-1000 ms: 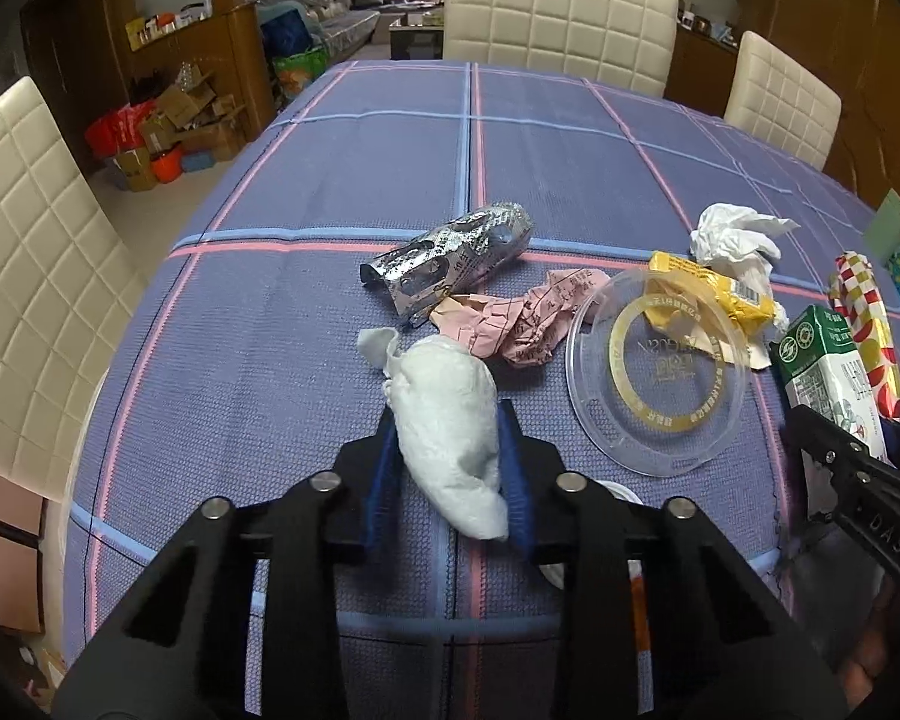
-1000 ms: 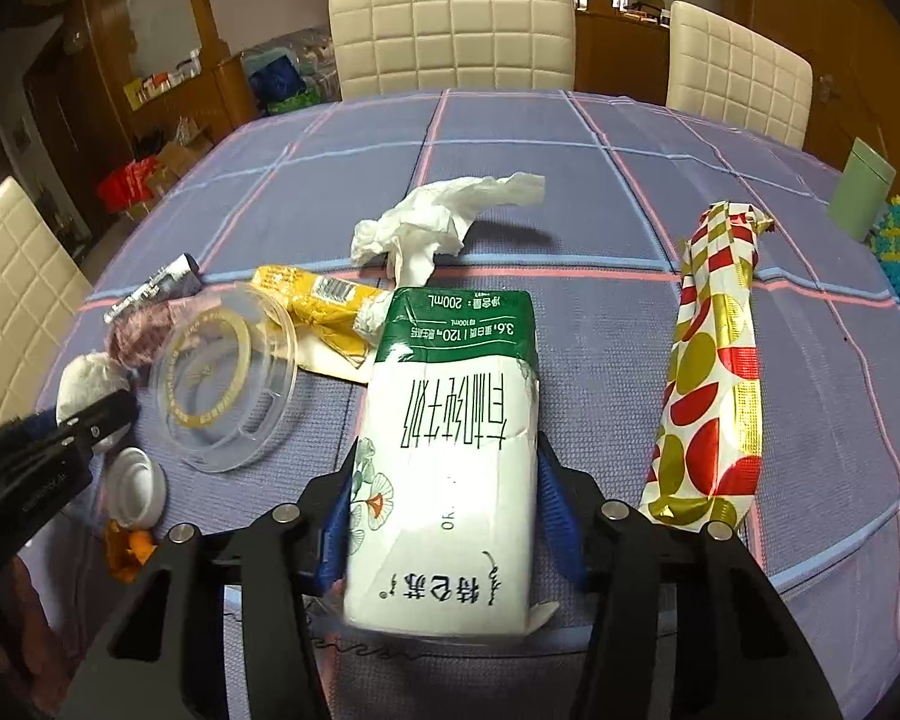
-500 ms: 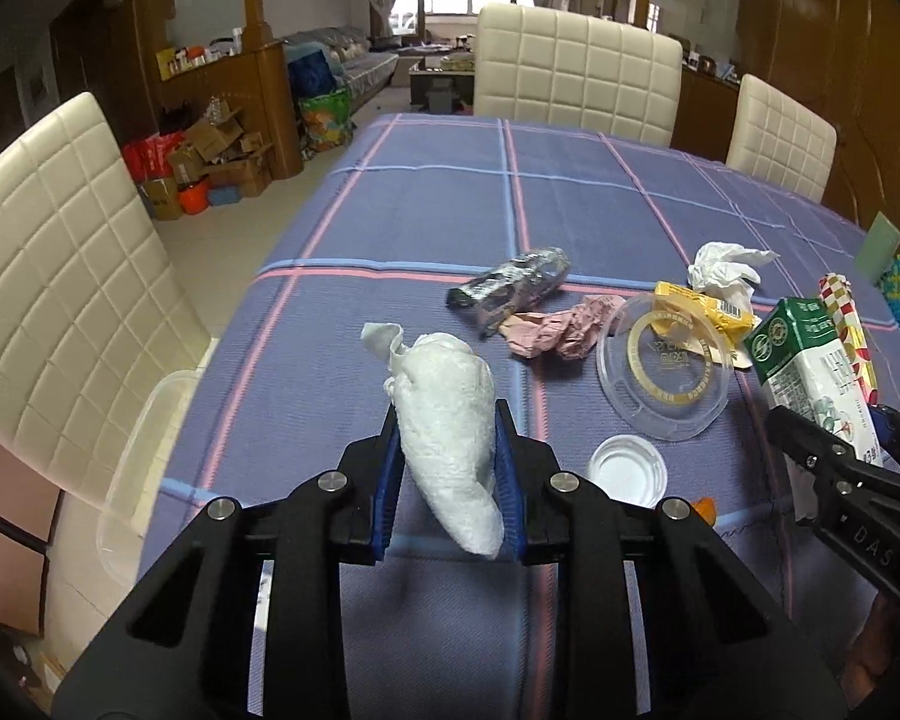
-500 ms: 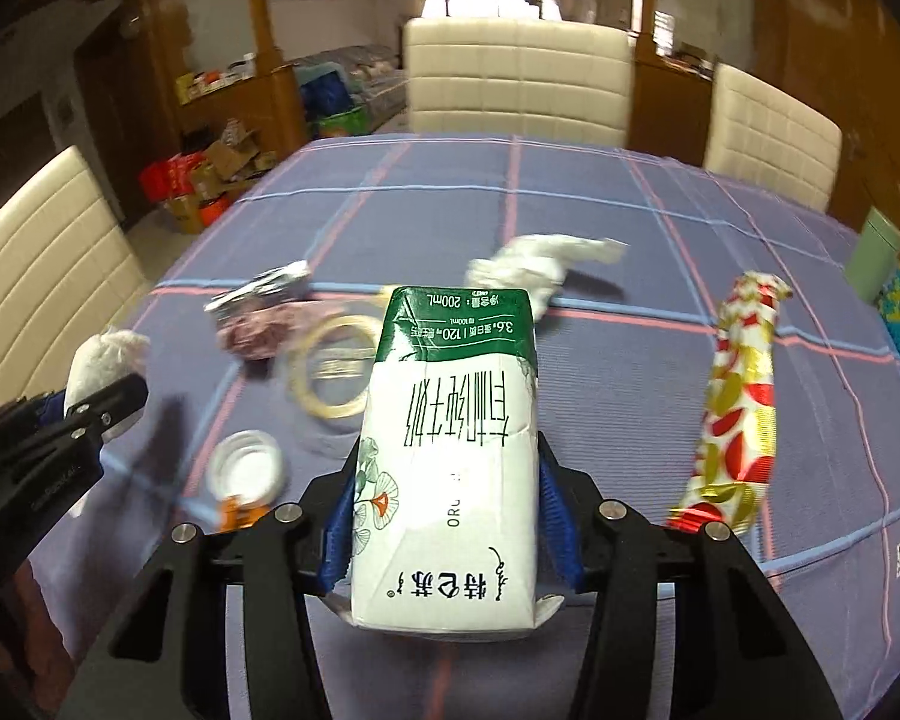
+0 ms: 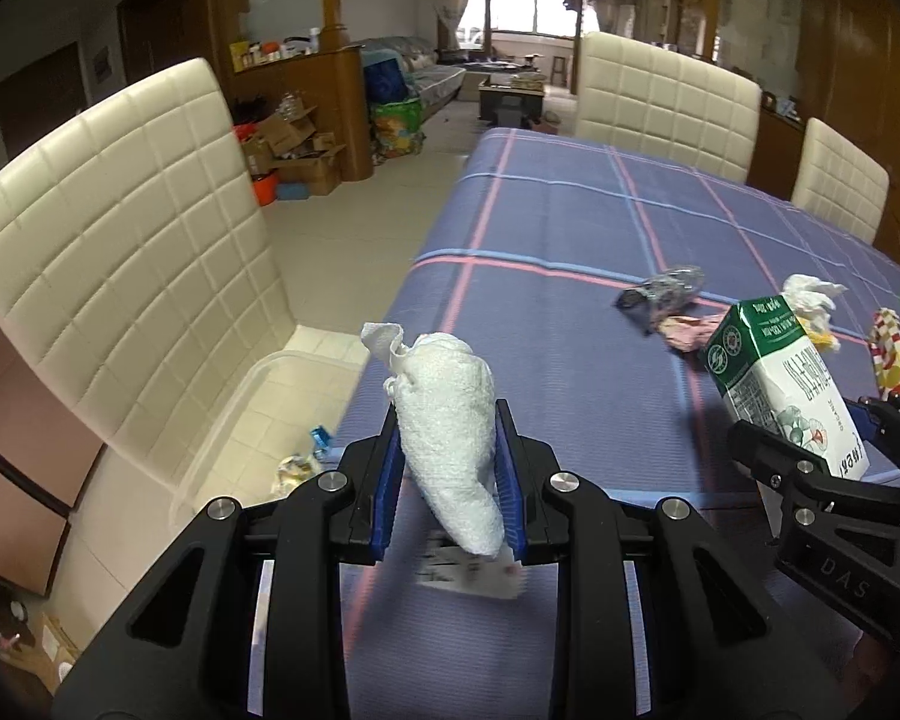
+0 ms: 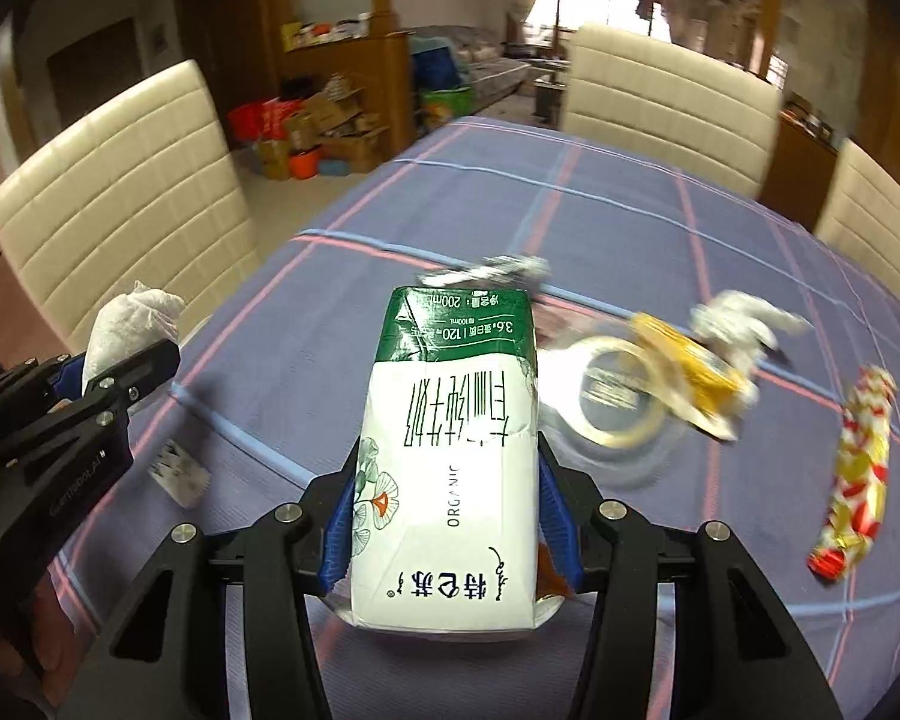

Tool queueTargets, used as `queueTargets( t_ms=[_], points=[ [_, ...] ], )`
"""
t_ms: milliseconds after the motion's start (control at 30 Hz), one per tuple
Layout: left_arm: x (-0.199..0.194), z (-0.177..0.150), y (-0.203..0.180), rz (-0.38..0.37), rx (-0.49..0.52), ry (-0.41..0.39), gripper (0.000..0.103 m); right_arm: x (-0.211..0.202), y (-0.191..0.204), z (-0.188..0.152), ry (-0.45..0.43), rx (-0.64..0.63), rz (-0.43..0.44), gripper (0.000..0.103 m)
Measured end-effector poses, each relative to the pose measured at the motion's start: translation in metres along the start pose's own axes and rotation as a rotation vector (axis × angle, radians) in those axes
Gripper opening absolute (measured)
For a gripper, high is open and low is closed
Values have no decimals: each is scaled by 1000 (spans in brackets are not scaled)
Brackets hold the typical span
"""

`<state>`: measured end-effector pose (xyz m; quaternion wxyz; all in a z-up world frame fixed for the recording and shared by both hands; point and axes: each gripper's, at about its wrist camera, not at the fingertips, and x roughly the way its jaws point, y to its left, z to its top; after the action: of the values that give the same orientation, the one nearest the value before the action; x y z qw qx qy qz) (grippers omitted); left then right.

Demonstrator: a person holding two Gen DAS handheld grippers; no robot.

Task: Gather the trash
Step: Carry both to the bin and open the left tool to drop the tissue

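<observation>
The left gripper is clamped on a wad of white paper towel: a soft, dimpled, cone-like roll pinched between the blue pads, its twisted tip poking up to the far left and its blunt end hanging below the fingers. It is held off the table, over the near left edge. The right gripper is squeezed on a milk carton, a smooth rectangular paperboard box, white with a green top band and upside-down print, its sides slightly dented where the pads bear on it. It too is clear of the tablecloth, a purple woven cloth with a fine ribbed texture crossed by pink and pale blue stripes.

Below the left gripper, a small printed paper slip lies flat on the cloth, blurred. To its left, on the seat of a cream quilted chair, sits a clear plastic bin with rounded corners; a few small scraps show inside it.

Farther out on the table lie a crinkled silver foil wrapper with crumpled pink paper just beside it, a round clear plastic lid with a gold ring, a yellow packet touching that lid, a crumpled white tissue, and, at the right, a long glossy wrapper patterned red, white and gold.
</observation>
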<state>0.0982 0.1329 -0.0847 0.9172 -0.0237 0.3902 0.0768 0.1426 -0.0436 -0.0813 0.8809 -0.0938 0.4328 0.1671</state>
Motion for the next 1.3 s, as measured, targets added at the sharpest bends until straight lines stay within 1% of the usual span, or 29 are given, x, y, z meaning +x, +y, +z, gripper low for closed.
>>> queueTargets(
  t_ms=[233, 267, 533, 633, 900, 1100, 1300],
  points=[
    [9, -5, 49, 59, -69, 21, 29, 23, 52, 20, 17, -100, 45, 50],
    [9, -5, 58, 78, -75, 18, 29, 27, 59, 23, 21, -113, 51, 50],
    [14, -4, 101, 191, -90, 5, 29, 46, 102, 34, 34, -204, 71, 50],
    [17, -4, 116, 213, -108, 11, 29, 51, 114, 39, 34, -231, 75, 50],
    [26, -3, 140, 242, -137, 22, 29, 64, 140, 51, 31, -280, 82, 50],
    [36, -4, 142, 230, -139, 48, 29, 73, 149, 56, 35, -293, 80, 50],
    [45, -2, 143, 217, -147, 61, 31, 80, 147, 58, 37, -292, 67, 50]
  ],
)
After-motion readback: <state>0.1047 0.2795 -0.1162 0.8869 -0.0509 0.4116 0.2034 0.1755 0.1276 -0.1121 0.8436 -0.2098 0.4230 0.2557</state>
